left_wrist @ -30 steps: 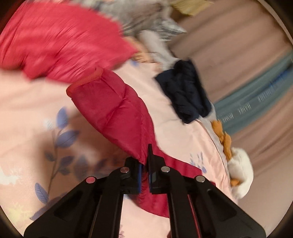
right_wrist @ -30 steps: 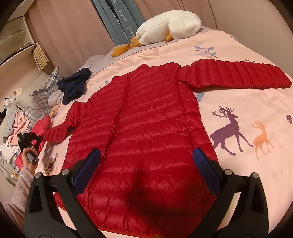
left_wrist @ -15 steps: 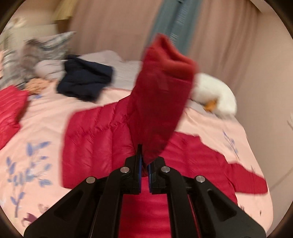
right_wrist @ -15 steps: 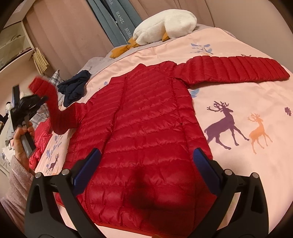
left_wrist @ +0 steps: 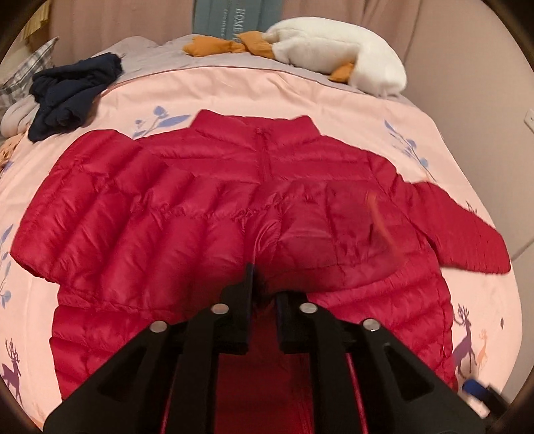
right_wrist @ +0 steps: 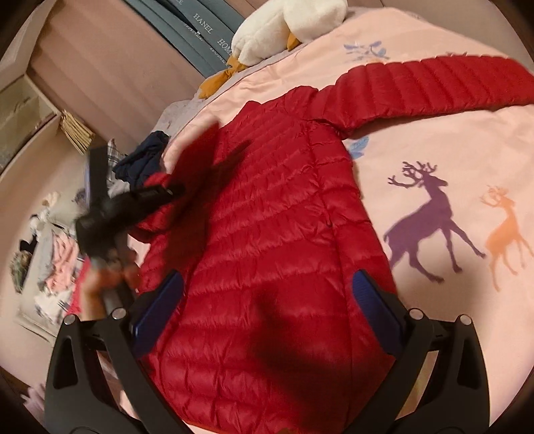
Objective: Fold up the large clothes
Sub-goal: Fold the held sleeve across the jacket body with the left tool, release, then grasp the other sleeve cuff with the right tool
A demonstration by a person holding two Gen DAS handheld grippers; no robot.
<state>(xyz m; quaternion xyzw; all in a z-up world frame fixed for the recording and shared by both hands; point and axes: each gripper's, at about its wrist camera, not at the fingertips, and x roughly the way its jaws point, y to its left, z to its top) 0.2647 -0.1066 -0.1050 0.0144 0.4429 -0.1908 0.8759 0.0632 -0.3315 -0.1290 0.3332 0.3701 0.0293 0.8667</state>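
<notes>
Overhead, left tool [left_wrist: 263, 297] pinching quilted red jacket's [left_wrist: 207, 213] puffy sleeve; right tool [right_wrist: 267, 300] wide, empty.

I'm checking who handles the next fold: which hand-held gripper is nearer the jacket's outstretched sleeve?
Right. The right hand-held gripper hovers open above the jacket's hem, on the side of the outstretched sleeve. The left hand-held gripper is over the jacket's chest, farther off.

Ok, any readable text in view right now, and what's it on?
"HANEL" on the blue curtain, right wrist view.
"HOME", its end hidden by the plush goose, same curtain below it.
"HOME" on the curtain in the left wrist view; smaller lettering beside it too blurred to read.
No text shows on the jacket.
</notes>
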